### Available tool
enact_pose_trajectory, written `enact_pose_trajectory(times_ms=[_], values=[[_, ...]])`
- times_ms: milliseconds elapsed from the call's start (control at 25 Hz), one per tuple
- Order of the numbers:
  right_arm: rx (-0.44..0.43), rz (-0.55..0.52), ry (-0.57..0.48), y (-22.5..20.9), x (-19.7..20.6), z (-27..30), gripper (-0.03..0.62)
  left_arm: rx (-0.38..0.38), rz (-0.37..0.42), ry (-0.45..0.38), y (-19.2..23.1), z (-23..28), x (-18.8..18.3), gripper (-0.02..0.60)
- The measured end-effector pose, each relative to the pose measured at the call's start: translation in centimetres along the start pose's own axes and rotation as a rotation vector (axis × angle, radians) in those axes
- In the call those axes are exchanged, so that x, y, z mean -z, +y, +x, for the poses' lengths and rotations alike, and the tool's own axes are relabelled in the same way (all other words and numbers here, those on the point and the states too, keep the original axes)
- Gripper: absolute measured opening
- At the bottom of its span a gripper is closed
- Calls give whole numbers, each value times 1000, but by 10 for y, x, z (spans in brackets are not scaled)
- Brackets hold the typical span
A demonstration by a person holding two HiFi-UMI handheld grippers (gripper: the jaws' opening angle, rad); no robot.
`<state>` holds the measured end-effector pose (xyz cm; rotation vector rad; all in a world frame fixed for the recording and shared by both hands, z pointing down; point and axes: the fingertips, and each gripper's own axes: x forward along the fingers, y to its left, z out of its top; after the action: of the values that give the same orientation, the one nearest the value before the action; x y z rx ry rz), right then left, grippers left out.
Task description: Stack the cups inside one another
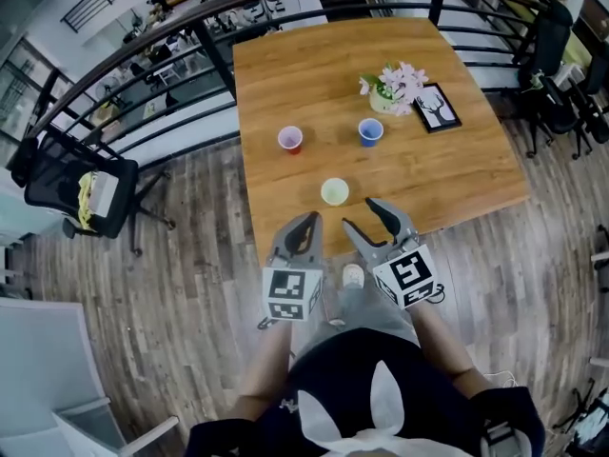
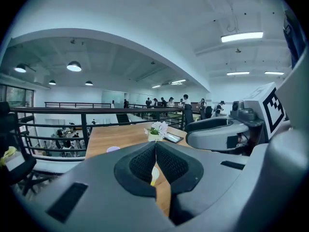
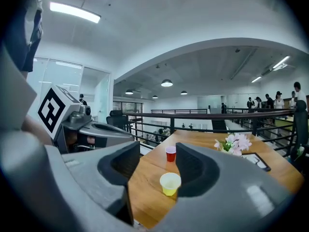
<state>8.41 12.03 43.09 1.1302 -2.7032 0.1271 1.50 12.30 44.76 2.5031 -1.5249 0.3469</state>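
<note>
Nearest, my left gripper [image 1: 304, 221]: I read its jaws as pressed together with nothing between them, at the near edge of the table [image 1: 285, 74].
My right gripper [image 1: 363, 214]: jaws apart and empty, just beside the left one at the same edge.
Yellow cup [image 1: 335, 191]: upright on the table just ahead of both grippers. In the right gripper view I see it through the gap between the jaws, untouched.
Red cup [image 1: 290, 139]: upright, farther in and to the left.
Blue cup [image 1: 370, 131]: upright, level with the red cup, to the right. All three cups stand separate.
Flowers [image 1: 395, 88]: just behind the blue cup.
Framed picture [image 1: 436, 107]: lying flat, just right of the flowers.
Railing [image 1: 143, 50]: beyond the table's left and far sides.
</note>
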Motion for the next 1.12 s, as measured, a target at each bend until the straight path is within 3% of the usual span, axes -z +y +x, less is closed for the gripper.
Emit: enact_pose_trajectory(times_ms=[200,560,920,1120], values=[[-49,6,17,-22,0,29,279,-36,1,17,19,27,-6,20],[-165,14,153,-44,33,76,359,-101,-34,51,50,62,-7,20],[-224,-11,286,-48,91,123,367,-145,-88,108,79,84,19,20],[-231,-3,392,-45,128,141,367,-108,-78,148,86,97,35,20]])
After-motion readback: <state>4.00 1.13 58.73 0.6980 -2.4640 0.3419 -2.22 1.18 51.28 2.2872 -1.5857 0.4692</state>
